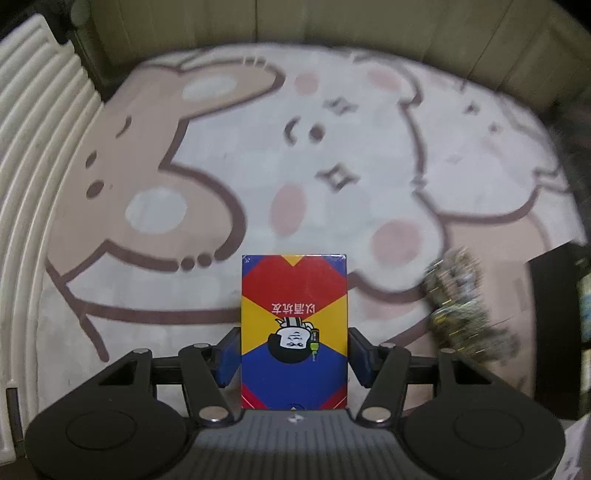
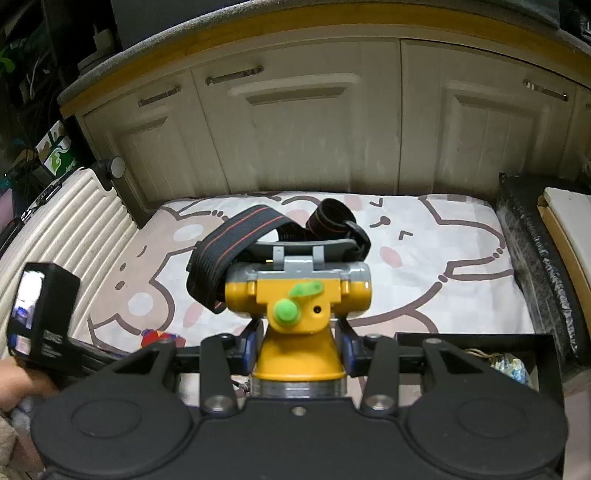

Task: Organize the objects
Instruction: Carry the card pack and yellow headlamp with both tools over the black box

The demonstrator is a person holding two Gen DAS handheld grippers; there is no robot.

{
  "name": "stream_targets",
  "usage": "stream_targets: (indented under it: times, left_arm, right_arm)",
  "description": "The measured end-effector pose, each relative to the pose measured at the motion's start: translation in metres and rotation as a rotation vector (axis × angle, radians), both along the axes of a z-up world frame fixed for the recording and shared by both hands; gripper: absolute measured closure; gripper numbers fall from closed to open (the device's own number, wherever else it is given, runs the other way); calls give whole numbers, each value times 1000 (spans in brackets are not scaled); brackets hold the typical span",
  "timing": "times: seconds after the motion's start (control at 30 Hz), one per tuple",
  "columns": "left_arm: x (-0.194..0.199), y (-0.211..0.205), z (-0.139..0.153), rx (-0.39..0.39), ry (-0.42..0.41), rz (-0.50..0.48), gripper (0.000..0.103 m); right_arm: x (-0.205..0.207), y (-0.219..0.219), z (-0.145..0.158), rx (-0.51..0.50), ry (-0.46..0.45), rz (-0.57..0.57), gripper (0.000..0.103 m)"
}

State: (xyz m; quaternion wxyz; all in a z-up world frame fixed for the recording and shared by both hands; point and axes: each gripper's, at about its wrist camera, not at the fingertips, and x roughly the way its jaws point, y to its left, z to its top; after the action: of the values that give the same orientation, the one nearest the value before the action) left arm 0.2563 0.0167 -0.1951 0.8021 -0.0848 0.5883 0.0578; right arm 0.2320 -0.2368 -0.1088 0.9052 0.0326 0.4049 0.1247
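Black linkage arms of the left gripper point(image 1: 294, 354) fill the bottom of the left wrist view, and between its blue pads point(image 1: 226, 360) stands a card box point(image 1: 294, 332) printed in red, yellow and blue, with a cartoon head and a line of characters that read upside down from here. Both pads sit against the box's long sides, so the fingers are closed on it at a middling width. Beneath the box spreads a rug point(image 1: 332, 155) with pale cartoon animals outlined in brown; a ribbed white suitcase point(image 1: 33, 155) lies along its left edge and cream cabinet doors point(image 1: 332, 22) run behind it. To the right of the box a blurred, speckled dark object point(image 1: 461, 306) hangs over the rug; I cannot tell what it is. In the right wrist view, the right gripper point(image 2: 300, 350) clamps the yellow neck of a headlamp point(image 2: 295, 306), its fingers narrow and pressed to both sides. The lamp has a green knob on top, a grey hinge behind, and a black strap point(image 2: 236, 243) with red stripes looped over the rug point(image 2: 443, 266). At the left of this view is the other gripper's camera block point(image 2: 40, 306), with a hand point(image 2: 18, 384) under it. A dark tray point(image 2: 546, 354) holding small items sits at right.
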Motion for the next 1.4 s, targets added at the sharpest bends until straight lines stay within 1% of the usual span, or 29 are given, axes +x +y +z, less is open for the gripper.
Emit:
stream_targets:
  times: [0.23,0.5,0.63,0.87,1.07,1.4]
  left_arm:
    - [-10,-17,46,-19,-143,-12,43]
    - [-23,-32,83,-36,-266,-4,43]
    - [-28,-45,99,-33,-315,-19,43]
    - [-26,-74,104,-71,-334,-47,43]
    - [-20,-107,103,-116,-337,-88,43]
    - [-9,-164,96,-176,-351,-142,43]
  right_arm:
    - [-5,-1,6,-1,-19,-4,59]
    - [-12,-9,16,3,-50,-16,59]
    - [-17,-18,20,1,-57,-25,59]
    - [-27,-44,26,-5,-64,-71,59]
    - [-35,-82,23,-22,-52,-137,59]
    - [-51,-141,20,-20,-46,-241,59]
